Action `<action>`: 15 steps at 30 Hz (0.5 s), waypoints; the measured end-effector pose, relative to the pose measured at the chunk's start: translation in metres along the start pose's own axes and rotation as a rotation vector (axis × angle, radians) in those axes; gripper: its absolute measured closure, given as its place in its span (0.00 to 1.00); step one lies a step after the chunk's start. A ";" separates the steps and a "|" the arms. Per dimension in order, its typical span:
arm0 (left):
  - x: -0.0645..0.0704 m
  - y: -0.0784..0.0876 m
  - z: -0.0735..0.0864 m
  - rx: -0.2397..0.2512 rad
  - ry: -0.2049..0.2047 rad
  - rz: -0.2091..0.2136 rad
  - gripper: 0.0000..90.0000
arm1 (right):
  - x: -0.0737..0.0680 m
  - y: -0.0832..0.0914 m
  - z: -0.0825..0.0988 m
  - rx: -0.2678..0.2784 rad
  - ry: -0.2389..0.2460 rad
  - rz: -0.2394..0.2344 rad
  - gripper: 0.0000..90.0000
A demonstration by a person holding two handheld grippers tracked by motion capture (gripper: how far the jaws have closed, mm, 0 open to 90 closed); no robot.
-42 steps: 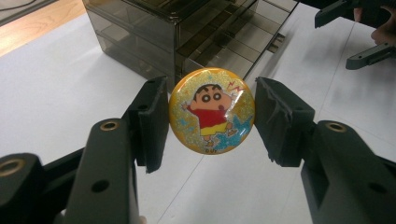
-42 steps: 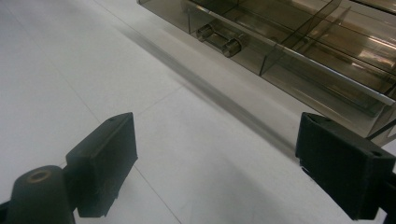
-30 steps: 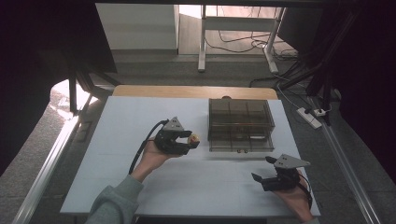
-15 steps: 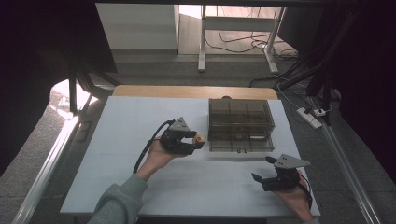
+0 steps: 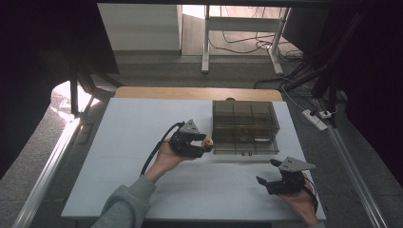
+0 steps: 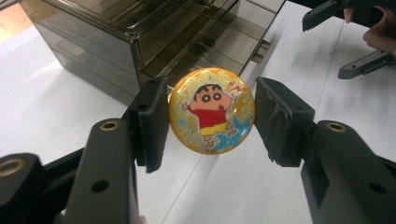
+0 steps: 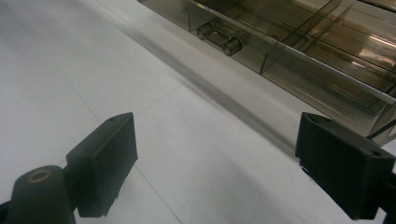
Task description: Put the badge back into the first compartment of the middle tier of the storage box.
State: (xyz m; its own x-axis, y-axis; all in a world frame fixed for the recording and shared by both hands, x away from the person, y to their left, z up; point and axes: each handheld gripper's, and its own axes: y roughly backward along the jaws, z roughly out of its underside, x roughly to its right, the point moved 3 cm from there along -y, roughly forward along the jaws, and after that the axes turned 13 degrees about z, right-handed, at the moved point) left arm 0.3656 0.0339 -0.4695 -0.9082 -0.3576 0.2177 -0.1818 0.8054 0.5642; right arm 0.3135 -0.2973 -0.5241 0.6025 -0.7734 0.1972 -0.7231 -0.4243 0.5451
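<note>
A round yellow glitter badge (image 6: 211,116) with a cartoon boy in a red shirt hangs above the white table (image 5: 138,118), its picture facing the left gripper view's camera. My left gripper (image 5: 206,144) is shut on its edges, just left of a smoky clear drawer box (image 5: 244,126). In the left gripper view the box (image 6: 140,32) stands right behind the badge. My right gripper (image 5: 266,172) is open and holds nothing, low over the table's front right, in front of the box. Its view looks at a drawer handle (image 7: 218,37) on the box's front.
The drawer box has several compartments and stands right of the table's middle. A wooden strip (image 5: 195,92) runs along the far edge. Behind it are a white desk frame (image 5: 237,28) and floor cables (image 5: 304,71). A power strip (image 5: 316,118) lies off the right edge.
My left gripper has carried the badge a little to the right, closer to the drawer box. The right gripper has stayed where it was.
</note>
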 end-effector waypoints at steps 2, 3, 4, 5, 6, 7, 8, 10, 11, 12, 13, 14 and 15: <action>0.000 -0.002 -0.001 -0.002 -0.001 0.003 0.52 | 0.000 0.000 0.000 0.000 0.000 0.001 0.14; 0.000 -0.004 -0.002 -0.002 -0.003 0.004 0.52 | 0.000 0.000 0.000 0.000 0.000 0.001 0.14; 0.000 -0.005 -0.002 -0.002 -0.002 0.004 0.52 | 0.000 0.000 0.000 0.000 0.000 0.001 0.14; 0.000 -0.006 -0.003 -0.002 -0.004 0.006 0.52 | 0.000 0.000 0.000 0.000 0.000 0.001 0.14; 0.000 -0.007 -0.004 -0.004 -0.006 0.008 0.52 | 0.000 0.000 0.000 -0.002 -0.001 0.001 0.14; 0.000 -0.008 -0.005 -0.001 -0.005 0.009 0.52 | 0.000 0.000 0.000 -0.002 -0.001 0.001 0.14; 0.000 -0.010 -0.005 -0.001 -0.005 0.011 0.52 | 0.000 0.000 0.000 -0.002 -0.001 0.001 0.14; -0.001 -0.013 -0.007 -0.004 -0.007 0.013 0.52 | 0.000 0.000 0.000 -0.002 -0.002 0.001 0.14; -0.001 -0.015 -0.008 -0.005 -0.009 0.015 0.52 | 0.000 0.000 0.000 -0.002 -0.002 0.001 0.14; -0.001 -0.017 -0.009 -0.005 -0.009 0.016 0.52 | 0.000 0.000 0.000 -0.001 -0.003 0.001 0.14; -0.001 -0.018 -0.010 -0.006 -0.011 0.018 0.52 | 0.000 0.001 0.000 -0.001 -0.003 0.001 0.14; -0.001 -0.020 -0.012 -0.006 -0.013 0.019 0.52 | 0.000 0.001 0.000 -0.001 -0.003 0.002 0.14; -0.001 -0.022 -0.014 -0.003 -0.011 0.021 0.52 | 0.000 0.001 0.000 0.000 -0.003 0.002 0.14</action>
State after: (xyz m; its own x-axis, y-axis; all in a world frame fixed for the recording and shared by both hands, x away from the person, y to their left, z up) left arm 0.3753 0.0104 -0.4710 -0.9160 -0.3350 0.2205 -0.1615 0.8114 0.5617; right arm 0.3126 -0.2978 -0.5235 0.6003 -0.7754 0.1959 -0.7241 -0.4229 0.5447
